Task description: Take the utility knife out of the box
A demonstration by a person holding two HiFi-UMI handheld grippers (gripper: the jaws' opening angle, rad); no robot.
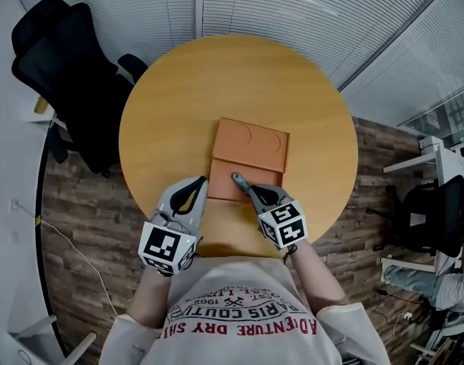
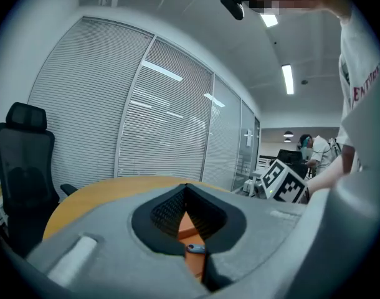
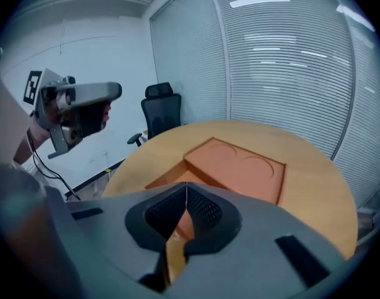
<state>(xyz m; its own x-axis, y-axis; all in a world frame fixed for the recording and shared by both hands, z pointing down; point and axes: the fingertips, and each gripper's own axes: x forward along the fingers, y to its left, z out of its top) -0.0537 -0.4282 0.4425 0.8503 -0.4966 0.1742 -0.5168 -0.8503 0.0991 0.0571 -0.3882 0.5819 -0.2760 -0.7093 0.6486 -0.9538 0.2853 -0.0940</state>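
Observation:
A flat orange box [image 1: 251, 147] lies in the middle of the round wooden table [image 1: 163, 105], its lid down, with two round shapes pressed into the far part. No utility knife shows in any view. My left gripper [image 1: 202, 181] hovers at the box's near left corner with its jaws together and nothing between them. My right gripper [image 1: 236, 177] is shut and empty, its tips over the box's near edge. The right gripper view looks past the right gripper [image 3: 186, 184] onto the box [image 3: 240, 167]. In the left gripper view only an orange sliver of the box [image 2: 189, 222] shows behind the left gripper [image 2: 187, 187].
A black office chair [image 1: 65, 74] stands at the table's far left. A cable [image 1: 72, 249] runs over the wooden floor on the left. White shelving [image 1: 437, 162] and another chair stand at the right. Glass walls with blinds close the back. A person [image 2: 311, 145] stands far off.

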